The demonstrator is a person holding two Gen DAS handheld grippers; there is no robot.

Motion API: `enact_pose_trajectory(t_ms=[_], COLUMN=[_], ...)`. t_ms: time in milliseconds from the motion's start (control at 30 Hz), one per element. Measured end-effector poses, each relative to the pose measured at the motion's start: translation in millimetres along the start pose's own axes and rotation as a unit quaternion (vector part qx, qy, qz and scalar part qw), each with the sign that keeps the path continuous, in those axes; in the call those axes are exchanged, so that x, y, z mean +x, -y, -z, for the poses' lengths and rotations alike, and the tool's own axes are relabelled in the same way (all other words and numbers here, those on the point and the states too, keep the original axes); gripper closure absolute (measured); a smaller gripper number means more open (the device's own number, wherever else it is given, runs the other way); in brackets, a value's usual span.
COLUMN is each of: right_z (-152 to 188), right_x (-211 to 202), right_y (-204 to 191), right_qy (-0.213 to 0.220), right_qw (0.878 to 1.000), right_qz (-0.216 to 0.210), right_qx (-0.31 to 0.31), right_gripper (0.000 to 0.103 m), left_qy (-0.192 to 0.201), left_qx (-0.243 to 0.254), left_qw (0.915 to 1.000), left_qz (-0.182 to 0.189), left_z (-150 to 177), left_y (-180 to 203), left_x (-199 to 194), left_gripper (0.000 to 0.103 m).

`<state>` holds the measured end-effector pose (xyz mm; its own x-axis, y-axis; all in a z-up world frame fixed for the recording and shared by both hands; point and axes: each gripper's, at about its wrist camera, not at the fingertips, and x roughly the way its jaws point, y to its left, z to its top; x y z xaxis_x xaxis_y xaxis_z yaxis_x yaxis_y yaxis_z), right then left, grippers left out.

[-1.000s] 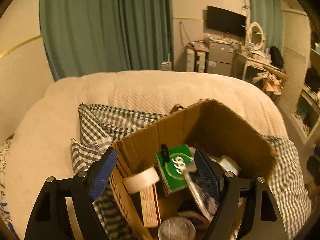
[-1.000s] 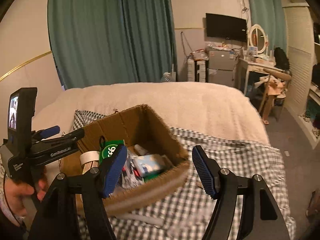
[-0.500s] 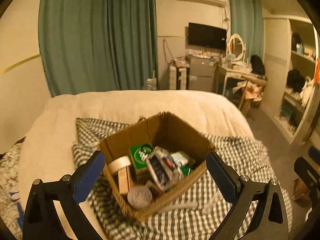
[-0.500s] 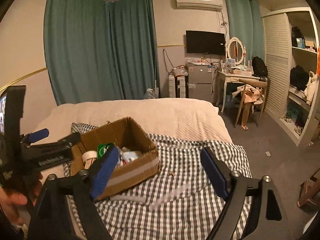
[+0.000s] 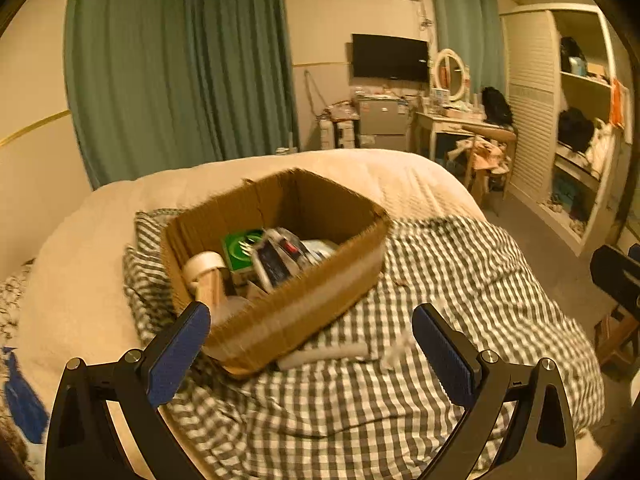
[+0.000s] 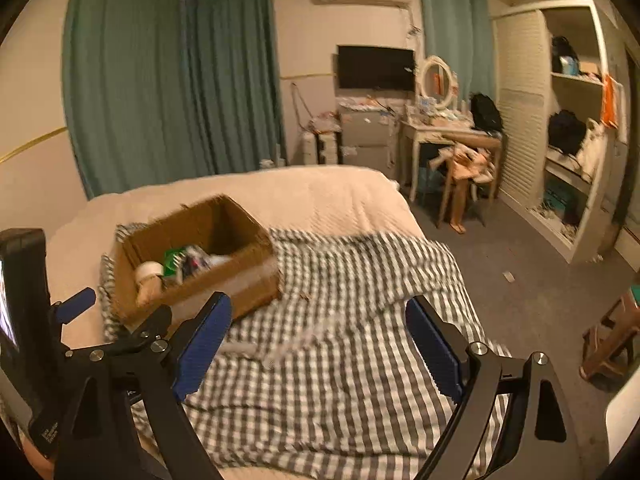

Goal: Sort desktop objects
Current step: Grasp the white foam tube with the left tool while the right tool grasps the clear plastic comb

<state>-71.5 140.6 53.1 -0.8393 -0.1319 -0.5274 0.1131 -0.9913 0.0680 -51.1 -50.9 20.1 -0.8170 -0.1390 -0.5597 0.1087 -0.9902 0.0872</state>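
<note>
An open cardboard box (image 5: 304,312) (image 6: 224,286) sits on a grey checked cloth (image 5: 440,288) (image 6: 360,360) on the bed. It holds a roll of white tape (image 5: 202,266), a green pack (image 5: 239,246), a dark packet (image 5: 272,266) and other items. A white stick-like object (image 5: 324,354) lies on the cloth just in front of the box. My left gripper (image 5: 310,354) is open and empty, held back from the box. My right gripper (image 6: 316,346) is open and empty too, over the cloth to the right of the box. The left gripper's body (image 6: 36,340) shows at the left of the right wrist view.
The bed has a cream cover (image 5: 80,280). Beyond it are teal curtains (image 5: 180,80), a wall TV (image 5: 390,58), a cluttered desk with a round mirror (image 5: 450,70) and a chair (image 6: 464,184). Open shelves (image 6: 576,140) stand at the right, with grey floor (image 6: 520,280) beside the bed.
Both grippers have pulled back and up from the box, so it looks smaller and farther. The left gripper, earlier over the box's contents, has left it with nothing held.
</note>
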Motion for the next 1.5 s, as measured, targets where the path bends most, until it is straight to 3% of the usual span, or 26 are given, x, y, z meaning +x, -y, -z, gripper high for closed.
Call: enact_pose_trajectory(t_ms=[167, 267, 367, 433, 633, 733, 800, 933, 1067, 1133, 1200, 1333, 1400, 1467, 1500], right_z=[31.5, 43.4, 54.0, 60.5, 84.0, 91.5, 93.9, 98.2, 104.7, 108.5, 111.1, 109.3, 107.4, 105.6, 104.5], right_x=[19.3, 48.3, 73.2, 90.6, 139.7, 162.3, 173.0, 188.4, 203.2, 207.5, 207.0, 200.7, 192.8, 185.4, 181.9], right_y=[19.0, 26.7, 28.6, 28.1, 24.6, 21.5, 20.3, 21.2, 28.2, 31.4, 35.1, 35.2, 34.8, 35.3, 34.5], right_qy=[-0.013, -0.046, -0.068, -0.077, -0.102, -0.118, -0.128, -0.134, -0.150, -0.158, -0.160, -0.160, -0.159, -0.155, -0.154], right_qw=[0.999, 0.996, 0.993, 0.992, 0.990, 0.989, 0.988, 0.987, 0.985, 0.983, 0.982, 0.982, 0.982, 0.983, 0.984], right_qz=[0.023, 0.026, 0.030, 0.034, 0.047, 0.054, 0.059, 0.062, 0.059, 0.058, 0.059, 0.061, 0.064, 0.057, 0.053], right_qx=[0.040, 0.073, 0.089, 0.093, 0.090, 0.076, 0.063, 0.055, 0.065, 0.075, 0.084, 0.081, 0.076, 0.078, 0.077], right_gripper=[0.014, 0.014, 0.014, 0.014, 0.014, 0.014, 0.014, 0.014, 0.014, 0.014, 0.014, 0.014, 0.014, 0.014, 0.014], left_qy=[-0.028, -0.064, -0.131, -0.147, -0.177, -0.172, -0.163, -0.163, -0.190, -0.190, -0.190, -0.199, -0.207, -0.235, -0.246], left_qx=[0.009, -0.028, -0.097, -0.121, -0.173, -0.212, -0.223, -0.198, -0.179, -0.206, -0.222, -0.213, -0.216, -0.223, -0.234], left_qw=[0.9990, 0.9971, 0.9862, 0.9814, 0.9688, 0.9614, 0.9608, 0.9665, 0.9652, 0.9601, 0.9564, 0.9565, 0.9542, 0.9459, 0.9400], left_qz=[0.032, 0.032, 0.027, 0.024, -0.017, -0.033, -0.026, -0.009, -0.010, -0.005, -0.010, -0.009, -0.009, 0.020, 0.031], left_z=[32.1, 49.9, 63.8, 67.0, 73.5, 77.2, 76.1, 68.2, 68.7, 70.3, 71.4, 72.2, 73.9, 79.9, 82.2], left_y=[8.1, 8.8, 3.7, 2.0, -2.1, -3.9, -1.2, 13.8, 17.6, 8.8, 2.2, 0.1, -5.7, -19.5, -26.3], left_x=[36.6, 59.2, 95.7, 109.7, 146.3, 158.0, 165.8, 182.0, 205.1, 212.1, 215.5, 211.4, 205.7, 196.9, 191.2], left_gripper=[0.000, 0.000, 0.000, 0.000, 0.000, 0.000, 0.000, 0.001, 0.032, 0.037, 0.054, 0.071, 0.088, 0.089, 0.094])
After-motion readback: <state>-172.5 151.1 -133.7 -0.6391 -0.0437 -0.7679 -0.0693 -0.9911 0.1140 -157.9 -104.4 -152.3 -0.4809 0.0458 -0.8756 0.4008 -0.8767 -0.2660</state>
